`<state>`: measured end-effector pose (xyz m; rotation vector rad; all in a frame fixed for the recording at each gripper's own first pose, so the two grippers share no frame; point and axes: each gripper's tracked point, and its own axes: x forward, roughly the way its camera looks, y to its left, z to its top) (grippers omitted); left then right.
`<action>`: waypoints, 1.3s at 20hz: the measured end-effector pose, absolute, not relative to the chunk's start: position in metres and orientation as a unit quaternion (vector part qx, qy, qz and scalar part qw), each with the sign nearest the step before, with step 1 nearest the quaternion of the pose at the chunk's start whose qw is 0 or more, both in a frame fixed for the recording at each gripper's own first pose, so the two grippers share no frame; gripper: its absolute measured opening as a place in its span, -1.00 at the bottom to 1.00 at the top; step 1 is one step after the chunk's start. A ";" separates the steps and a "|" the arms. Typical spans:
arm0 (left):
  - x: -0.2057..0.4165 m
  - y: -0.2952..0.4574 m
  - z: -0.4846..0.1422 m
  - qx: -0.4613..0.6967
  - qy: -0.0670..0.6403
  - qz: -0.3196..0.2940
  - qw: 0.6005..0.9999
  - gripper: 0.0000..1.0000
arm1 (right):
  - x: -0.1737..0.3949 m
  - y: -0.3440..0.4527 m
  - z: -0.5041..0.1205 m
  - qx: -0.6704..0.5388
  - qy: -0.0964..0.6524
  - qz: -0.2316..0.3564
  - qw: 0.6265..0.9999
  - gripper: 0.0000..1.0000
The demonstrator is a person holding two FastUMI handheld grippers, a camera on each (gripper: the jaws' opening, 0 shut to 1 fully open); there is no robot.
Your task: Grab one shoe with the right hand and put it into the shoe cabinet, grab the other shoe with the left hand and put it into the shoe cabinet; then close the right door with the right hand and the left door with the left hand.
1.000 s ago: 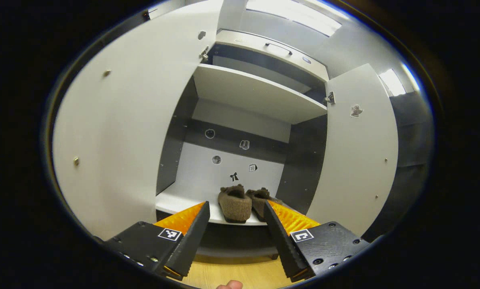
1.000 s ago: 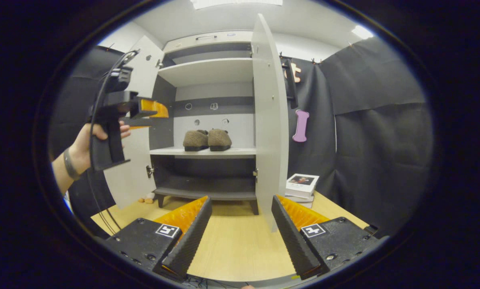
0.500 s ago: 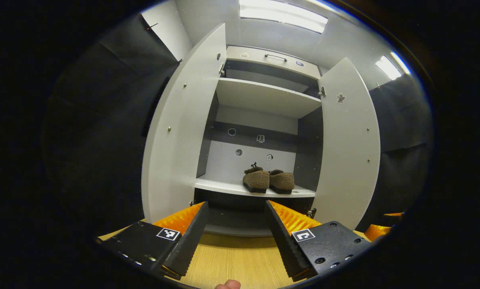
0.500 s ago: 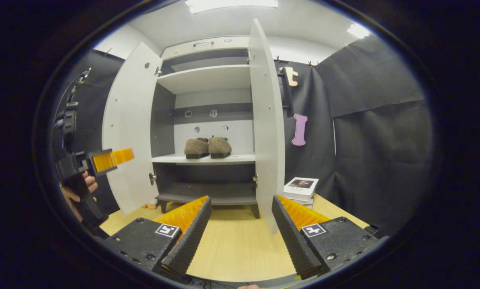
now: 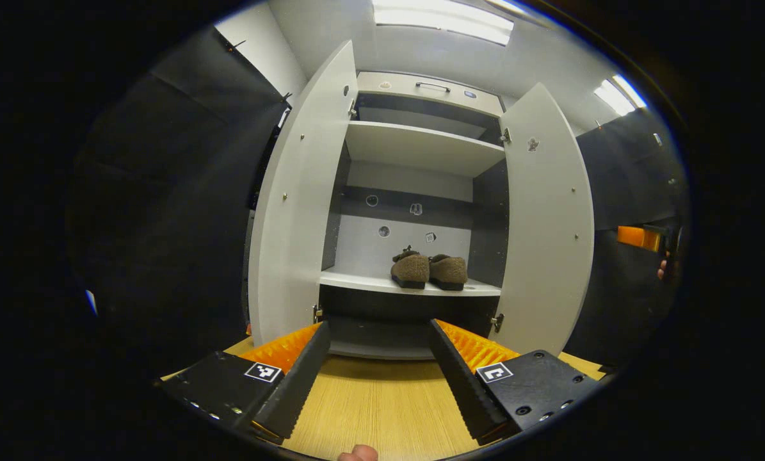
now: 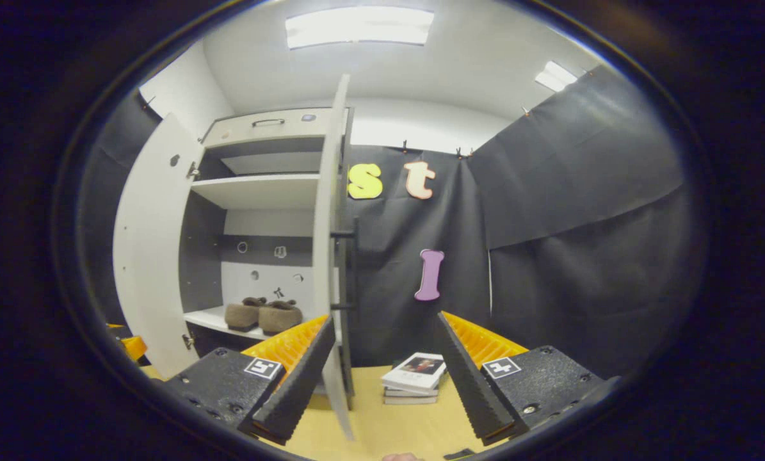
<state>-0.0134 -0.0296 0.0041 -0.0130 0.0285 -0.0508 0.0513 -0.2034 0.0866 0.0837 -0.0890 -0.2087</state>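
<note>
Both shoes (image 5: pixel 429 269) are already sitting side by side on the middle shelf (image 5: pixel 369 282) of the shoe cabinet (image 5: pixel 420 102), toward the right end of it, touching or nearly touching each other; in the right gripper view they're showing up (image 6: pixel 264 314) just left of the right door's edge. The left door (image 5: pixel 296 205) and the right door (image 5: pixel 545 218) are both standing wide open. In the right gripper view the right door (image 6: pixel 328 256) is being seen almost edge-on, with its dark bar handle (image 6: pixel 351 262) facing the booth's black cloth wall.

The left tongs (image 5: pixel 374 378) are hanging in front of the cabinet, aimed at the open middle, spread apart and gripping nothing, with the wooden counter (image 5: pixel 382 410) below them. The right tongs (image 6: pixel 382 378) are also spread apart with nothing between them, pointing past the outer face of the right door. The left finger (image 6: pixel 296 384) is overlapping the door's bottom edge in the picture, but I can't tell if it's actually touching.

A small stack of books (image 6: pixel 415 379) is lying on the counter just right of the door. In the left gripper view, the right tongs (image 5: pixel 644 237) are poking in at the far right edge.
</note>
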 end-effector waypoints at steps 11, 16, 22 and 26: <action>-0.028 -0.017 0.007 -0.007 0.024 -0.022 0.999 0.89 | 0.154 -0.250 0.099 0.035 0.018 -0.068 0.997 0.96; -0.031 -0.008 0.006 -0.005 0.028 -0.005 1.000 0.89 | 0.159 -0.236 0.102 0.038 -0.003 -0.069 0.997 0.88; -0.031 -0.009 0.018 -0.006 0.011 -0.007 1.000 0.89 | 0.158 -0.215 0.104 0.035 -0.008 -0.048 0.998 0.86; -0.032 -0.005 0.026 -0.004 0.001 -0.007 1.000 0.89 | 0.158 -0.168 0.100 0.061 0.001 0.009 0.998 0.85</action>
